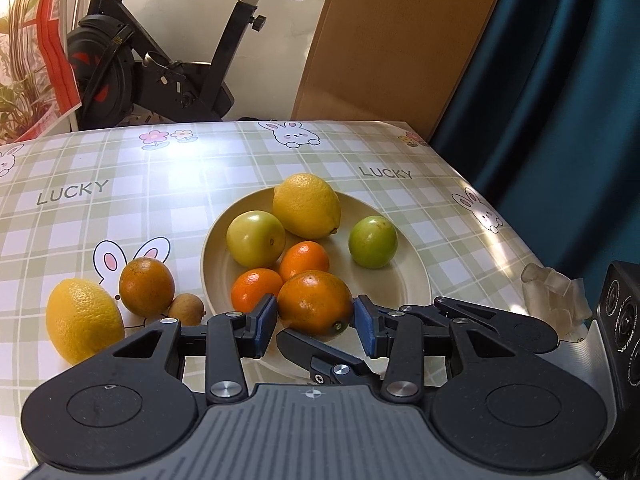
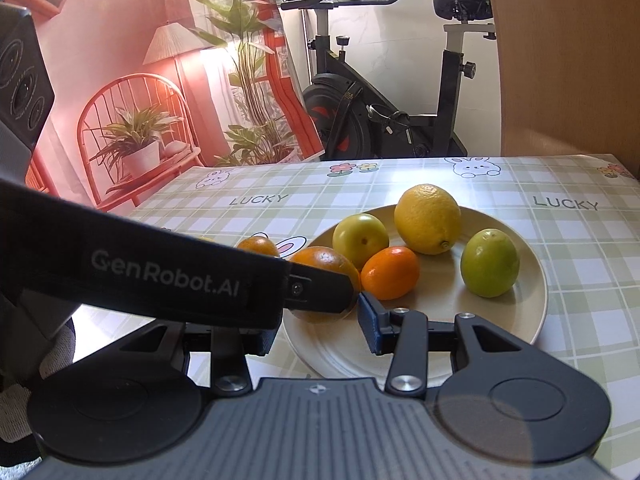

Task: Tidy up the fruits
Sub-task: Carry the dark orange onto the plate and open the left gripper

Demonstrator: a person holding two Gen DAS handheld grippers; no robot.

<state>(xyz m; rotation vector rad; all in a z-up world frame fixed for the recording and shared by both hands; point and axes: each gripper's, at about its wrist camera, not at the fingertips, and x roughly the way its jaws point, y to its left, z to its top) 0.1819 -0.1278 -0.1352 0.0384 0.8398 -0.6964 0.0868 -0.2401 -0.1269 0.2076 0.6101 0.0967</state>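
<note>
My left gripper (image 1: 315, 320) is shut on an orange (image 1: 314, 302) over the near rim of a cream plate (image 1: 404, 280). In the plate lie a lemon (image 1: 306, 206), a yellow-green fruit (image 1: 256, 238), a green fruit (image 1: 373, 242) and two small oranges (image 1: 304, 260). On the cloth to the left sit another lemon (image 1: 84, 320), an orange (image 1: 146, 286) and a small brown fruit (image 1: 186, 310). My right gripper (image 2: 318, 320) reaches the same held orange (image 2: 324, 272). Its right pad is beside the orange, and the left gripper's arm (image 2: 168, 276) hides its left finger.
The checked tablecloth (image 1: 120, 208) ends at the far edge and at the right. Crumpled clear plastic (image 1: 556, 292) lies near the right edge. Beyond the table stand an exercise bike (image 1: 160, 76), a brown board (image 1: 400, 40) and a blue curtain (image 1: 560, 100).
</note>
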